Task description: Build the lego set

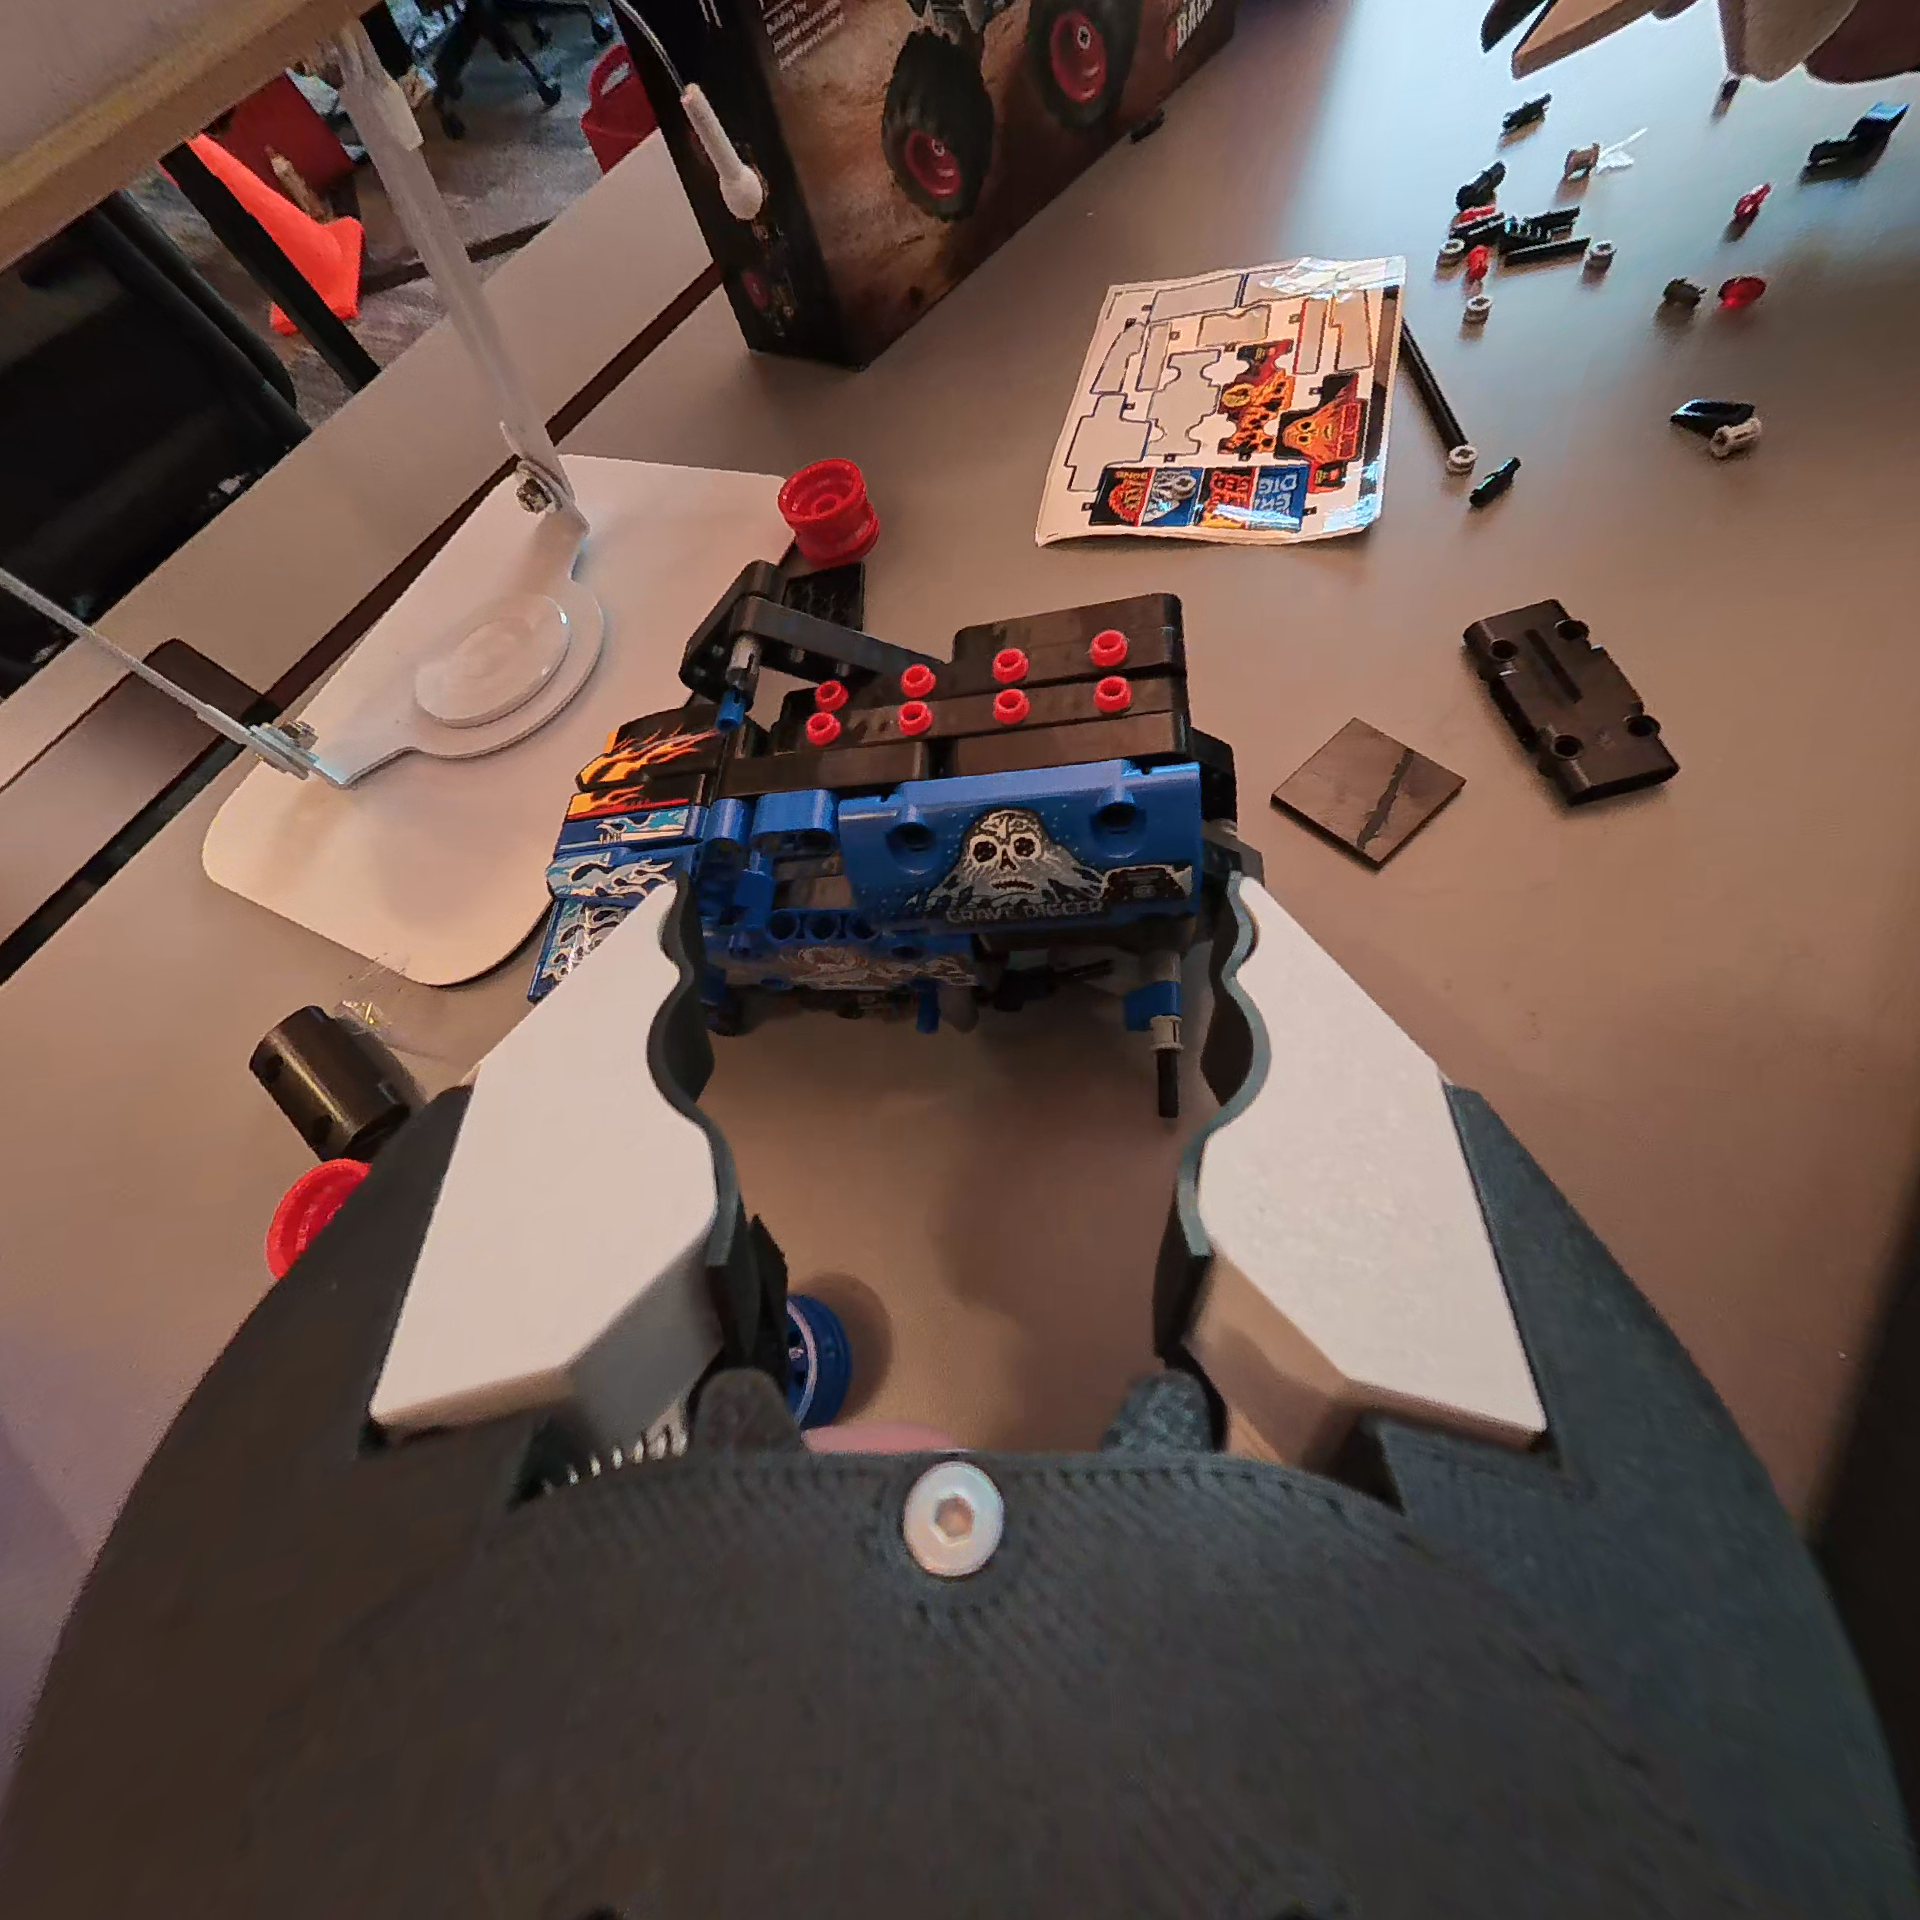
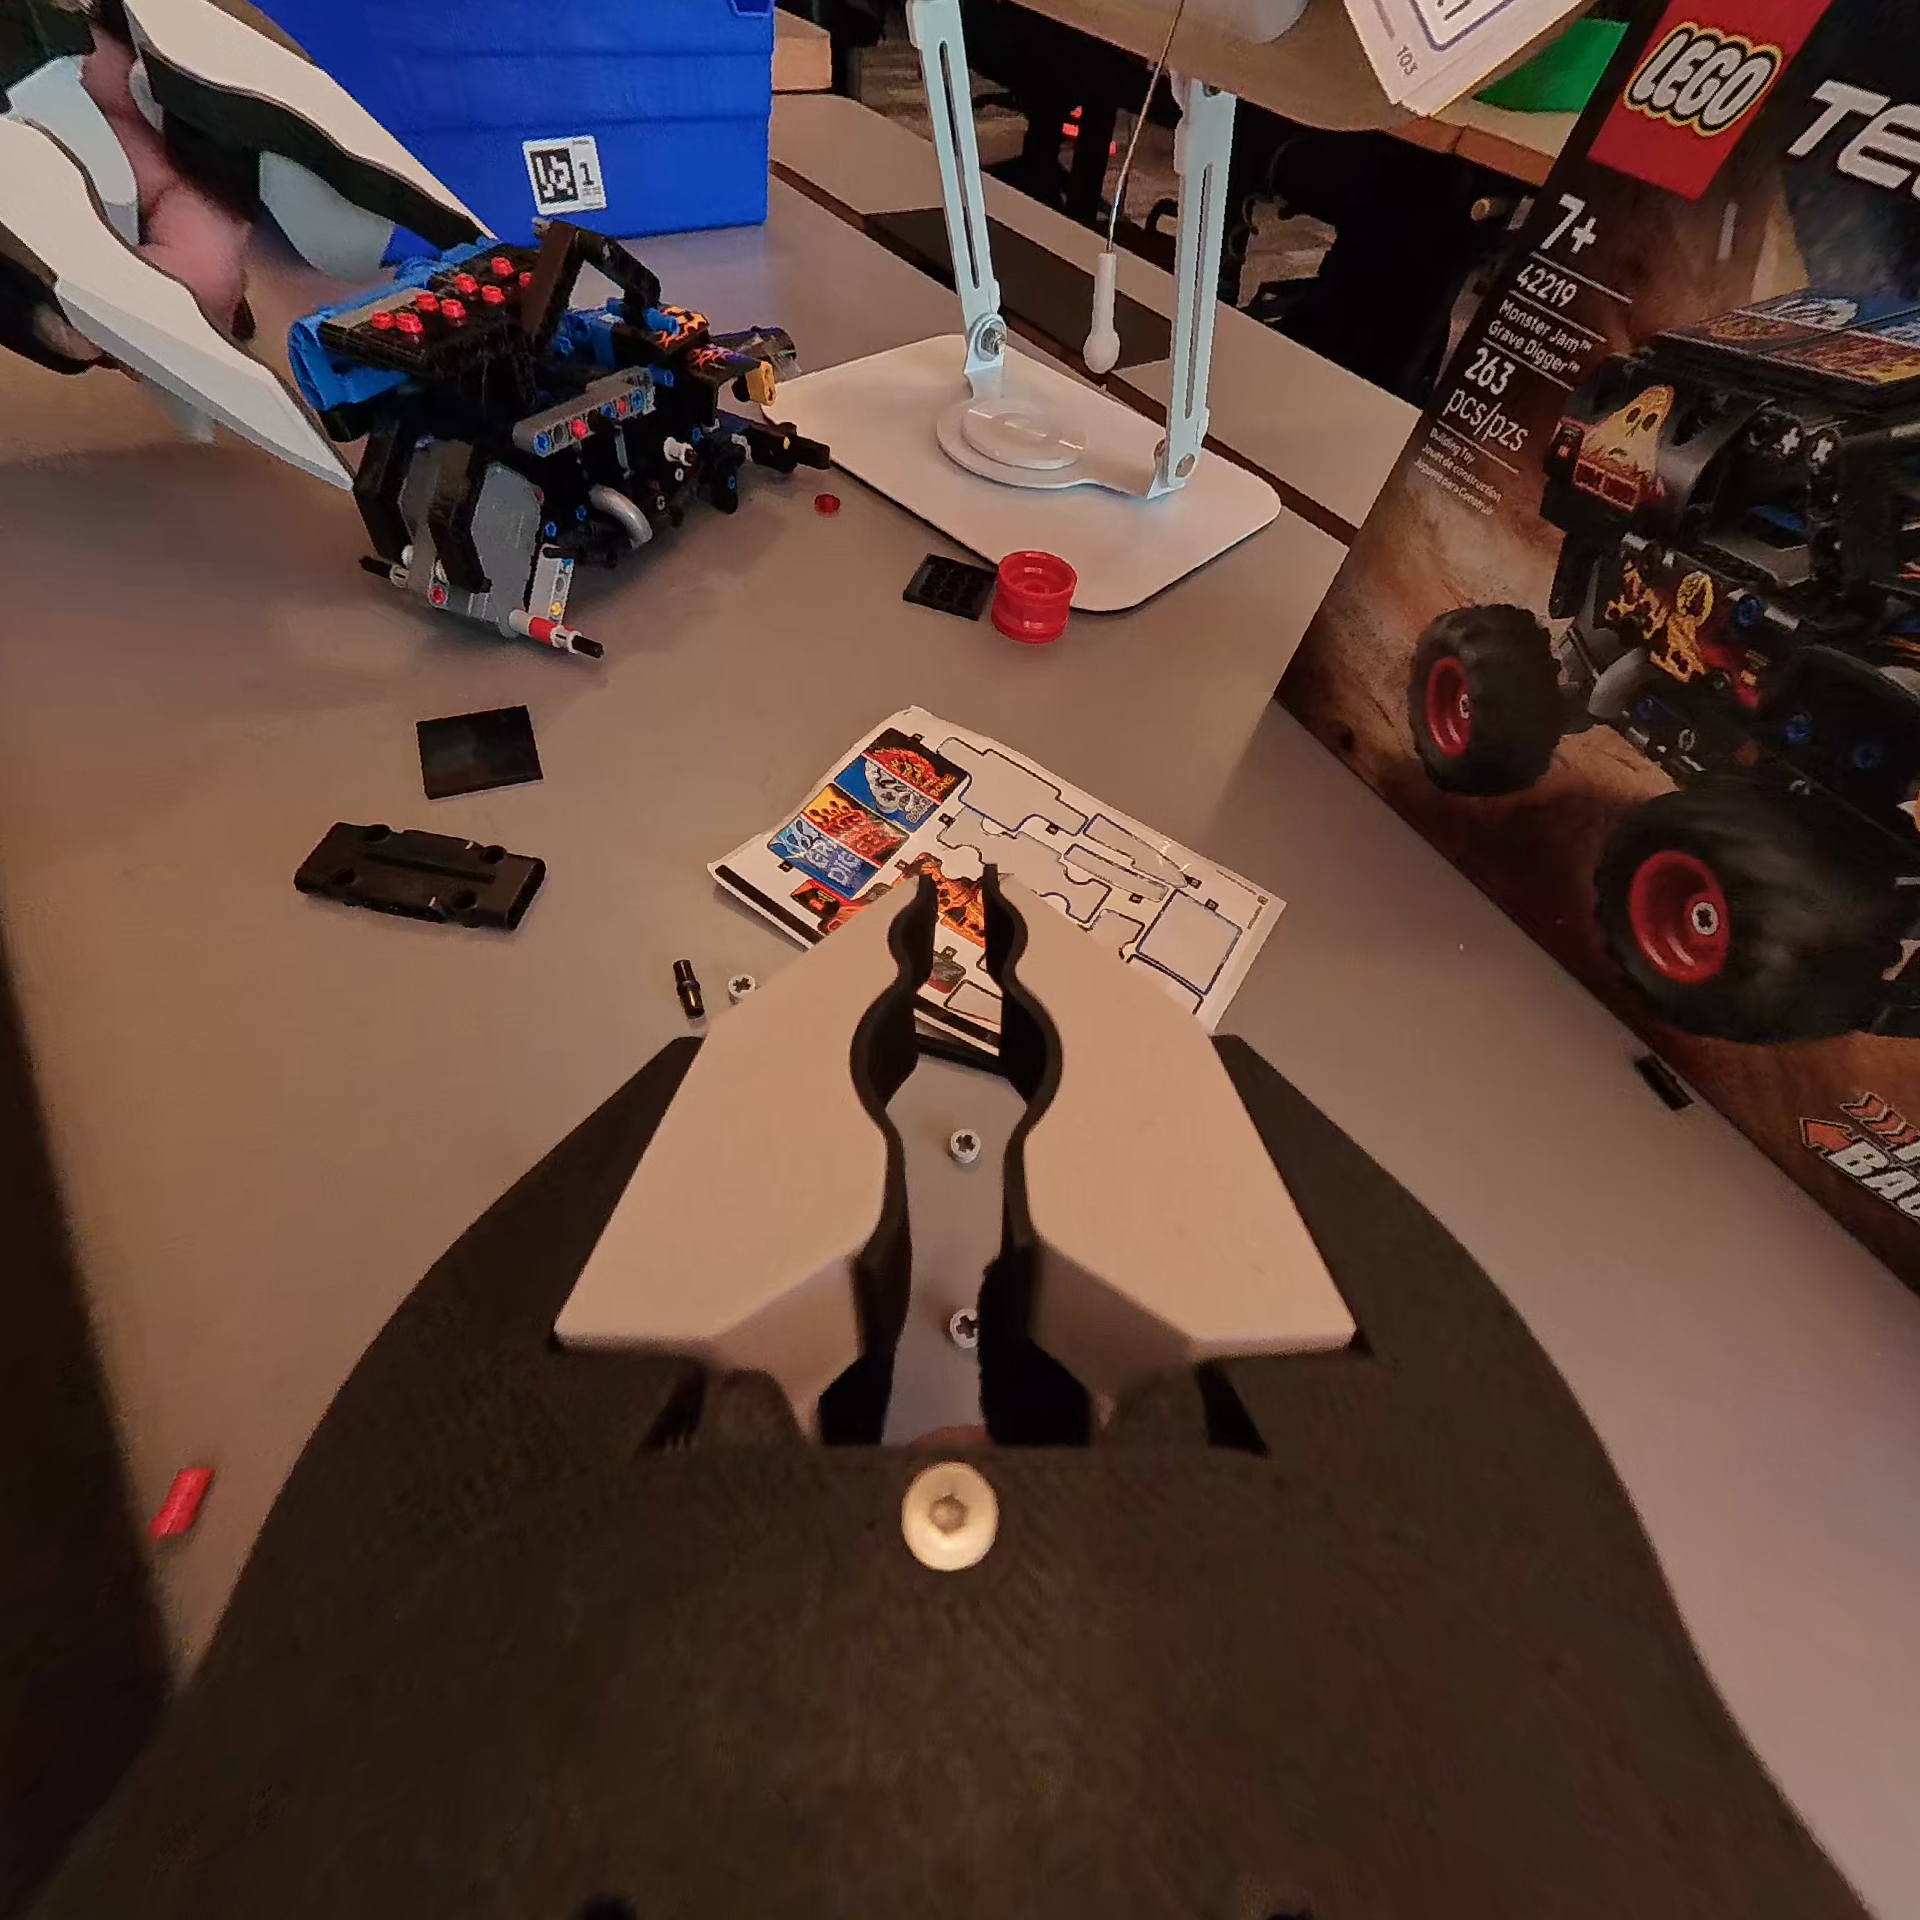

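Observation:
The part-built truck model (image 1: 935, 831), blue and black with red pins on top, lies tilted on the grey table (image 1: 1039, 1195). It also shows at the upper left of the right wrist view (image 2: 540, 416). My left gripper (image 1: 956, 894) is open, with its jaws straddling the model's near side; I cannot tell whether they touch it. It also shows in the right wrist view (image 2: 410, 355). My right gripper (image 2: 953, 889) is shut and empty, hovering over the sticker sheet (image 2: 1039, 831), which also shows in the left wrist view (image 1: 1226, 405).
Near the model lie a red wheel hub (image 1: 828, 509), a black panel (image 1: 1569, 696) and a black square tile (image 1: 1366, 790). Small loose parts (image 1: 1527, 234) lie far right. The set's box (image 2: 1662, 623) and a white stand base (image 2: 1039, 457) are behind. A blue hub (image 1: 816, 1361) lies under my left gripper. One gripper's finger ends stand about 25 cm off the other's. The left tips stand about 10 cm off the blue hub (image 1: 816, 1361).

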